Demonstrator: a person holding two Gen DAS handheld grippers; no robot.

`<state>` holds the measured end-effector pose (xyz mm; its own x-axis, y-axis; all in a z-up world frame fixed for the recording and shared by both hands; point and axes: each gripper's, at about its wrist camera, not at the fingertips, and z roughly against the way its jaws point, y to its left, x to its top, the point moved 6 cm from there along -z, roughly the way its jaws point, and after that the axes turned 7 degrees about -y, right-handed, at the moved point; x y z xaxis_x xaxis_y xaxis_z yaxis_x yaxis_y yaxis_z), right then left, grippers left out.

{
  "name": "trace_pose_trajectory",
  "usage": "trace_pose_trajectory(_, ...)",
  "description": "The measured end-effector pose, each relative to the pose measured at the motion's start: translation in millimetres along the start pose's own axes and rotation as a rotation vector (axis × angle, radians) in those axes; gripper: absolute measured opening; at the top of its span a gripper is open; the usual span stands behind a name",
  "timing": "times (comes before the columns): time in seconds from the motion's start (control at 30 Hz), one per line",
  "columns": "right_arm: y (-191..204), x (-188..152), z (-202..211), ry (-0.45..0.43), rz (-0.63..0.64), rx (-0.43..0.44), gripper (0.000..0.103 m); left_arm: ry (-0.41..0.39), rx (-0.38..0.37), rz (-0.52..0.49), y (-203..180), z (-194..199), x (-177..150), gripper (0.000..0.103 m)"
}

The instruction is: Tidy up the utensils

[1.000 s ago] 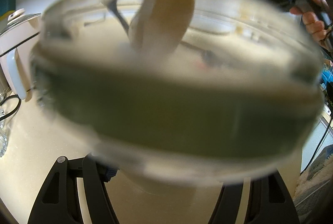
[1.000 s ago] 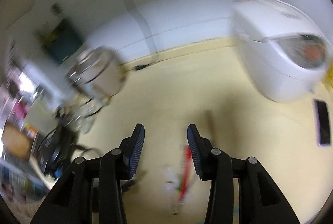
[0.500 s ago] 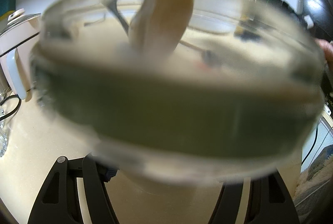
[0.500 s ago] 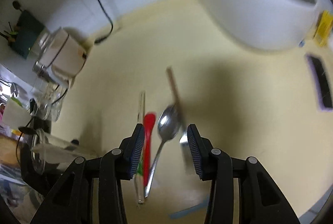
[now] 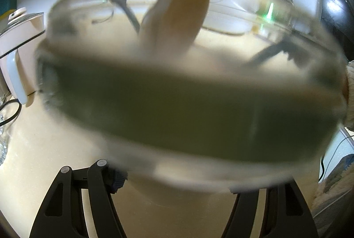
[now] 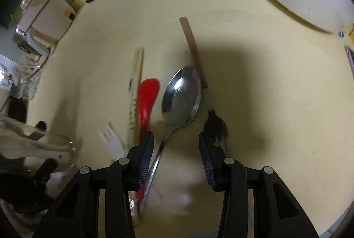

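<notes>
In the left wrist view, the left tongs point(image 5: 174, 184) clamp a clear glass jar point(image 5: 190, 105) that fills the frame, blurred; one metal utensil point(image 5: 126, 5) and one pale wooden one point(image 5: 177, 18) stand in it. Beyond, at the left edge, sits one white kettle point(image 5: 15, 54).

In the right wrist view, the right tongs point(image 6: 176, 158) hang spread wide and empty above the yellow surface point(image 6: 276, 105). Between the fingers lies one steel spoon point(image 6: 181, 98); just left lie one red spoon point(image 6: 147, 100), one wrapped pair of chopsticks point(image 6: 135, 91) and one white plastic fork point(image 6: 110, 138). Right of the spoon lies one wooden-handled fork point(image 6: 199, 69). The jar shows at lower left.
</notes>
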<state>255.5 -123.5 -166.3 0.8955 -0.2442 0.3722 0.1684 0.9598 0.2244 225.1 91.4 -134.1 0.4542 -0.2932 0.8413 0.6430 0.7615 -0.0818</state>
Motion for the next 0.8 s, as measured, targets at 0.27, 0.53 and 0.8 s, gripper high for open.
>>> trace_pose_trajectory(0.27,2,17,-10,-0.03,0.072,-0.075,0.044,0.0,-0.001,0.001,-3,0,0,0.071)
trace_pose_trajectory(0.53,9,22,-17,-0.061,0.153,-0.147,0.049,0.001,-0.005,0.009,-6,1,-1,0.072)
trace_pose_trajectory(0.8,-8,17,-7,-0.109,0.035,-0.074,0.041,0.004,-0.011,0.019,-9,-2,-3,0.072)
